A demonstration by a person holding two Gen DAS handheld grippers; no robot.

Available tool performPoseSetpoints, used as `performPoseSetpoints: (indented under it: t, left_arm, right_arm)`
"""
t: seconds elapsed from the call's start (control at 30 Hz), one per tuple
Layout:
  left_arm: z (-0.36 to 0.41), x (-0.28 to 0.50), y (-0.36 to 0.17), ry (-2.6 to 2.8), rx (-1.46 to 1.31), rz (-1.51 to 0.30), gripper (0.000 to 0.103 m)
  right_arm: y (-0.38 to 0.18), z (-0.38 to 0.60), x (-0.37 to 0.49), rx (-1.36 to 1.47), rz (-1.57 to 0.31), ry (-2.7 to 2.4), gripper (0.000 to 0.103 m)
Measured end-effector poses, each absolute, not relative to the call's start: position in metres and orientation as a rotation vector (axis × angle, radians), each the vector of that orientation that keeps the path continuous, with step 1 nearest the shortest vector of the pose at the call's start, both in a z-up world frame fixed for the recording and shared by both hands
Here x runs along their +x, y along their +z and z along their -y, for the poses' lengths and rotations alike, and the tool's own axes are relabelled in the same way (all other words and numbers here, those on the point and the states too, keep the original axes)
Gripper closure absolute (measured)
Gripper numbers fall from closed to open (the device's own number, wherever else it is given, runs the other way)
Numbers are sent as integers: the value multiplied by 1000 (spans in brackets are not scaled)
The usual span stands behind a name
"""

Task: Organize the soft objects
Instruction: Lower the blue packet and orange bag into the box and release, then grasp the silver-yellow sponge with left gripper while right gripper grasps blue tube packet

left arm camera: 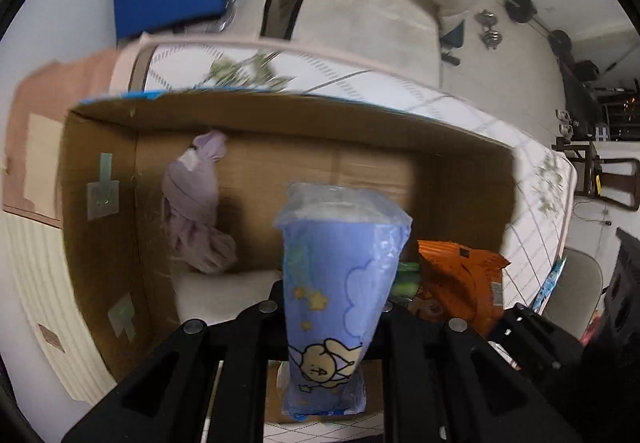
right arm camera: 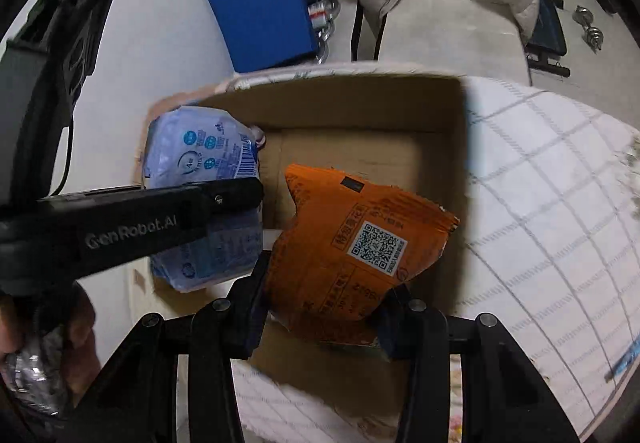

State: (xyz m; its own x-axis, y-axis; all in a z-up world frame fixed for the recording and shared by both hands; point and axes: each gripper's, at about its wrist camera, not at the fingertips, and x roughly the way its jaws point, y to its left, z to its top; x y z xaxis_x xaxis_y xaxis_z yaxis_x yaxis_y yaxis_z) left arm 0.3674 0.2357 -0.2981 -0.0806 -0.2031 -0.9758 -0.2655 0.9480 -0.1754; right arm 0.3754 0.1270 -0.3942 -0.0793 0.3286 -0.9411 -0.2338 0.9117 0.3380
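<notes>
1. A blue tissue pack [left arm camera: 340, 283] — printed with clouds, stars and a cartoon figure — is clamped upright between the fingers of the left gripper [left arm camera: 328, 309], at 6 o'clock in the left wrist view.
2. The pack is held over the open cardboard box [left arm camera: 280, 131], whose far wall runs from 9 to 2 o'clock.
3. A lilac cloth [left arm camera: 198, 203] is seen bunched inside the box against the far wall, at about 9 o'clock from the pack and apart from it.
4. An orange packet [right arm camera: 356, 251], marked with a QR code, is gripped by the right gripper [right arm camera: 320, 303]; its fingers are closed on the packet's lower edges.
5. In the right wrist view the packet is held above the box interior — the box's near rim lies below it, at 6 o'clock.
6. The tissue pack and the left gripper are seen at 9 o'clock of the orange packet, just beside it.
7. The box rests on a white quilted mattress [right arm camera: 540, 203] with a grid pattern, visible at 3 o'clock.
8. A blue panel [right arm camera: 260, 19] is seen on the floor at 12 o'clock, beyond the box.
</notes>
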Motion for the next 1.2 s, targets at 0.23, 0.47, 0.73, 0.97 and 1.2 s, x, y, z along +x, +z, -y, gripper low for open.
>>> performPoseSetpoints:
  t: [0.23, 0.47, 0.73, 0.97, 1.2]
  left_arm:
    - [-262, 376, -342, 43, -366, -1739, 91]
    - [-266, 383, -357, 50, -378, -1799, 71]
    - [-259, 382, -316, 19, -299, -1699, 21]
    - [-263, 353, -265, 43, -277, -1547, 3]
    - [-266, 309, -234, 70, -276, -1449, 2]
  right_arm:
    - [-456, -164, 395, 52, -1653, 411, 56]
    - [-472, -185, 404, -34, -1658, 388, 46]
    - [-448, -190, 401, -68, -1641, 364, 8]
    - [-413, -180, 384, -111, -1593, 313, 0]
    - [-367, -167, 346, -84, -1514, 268, 0]
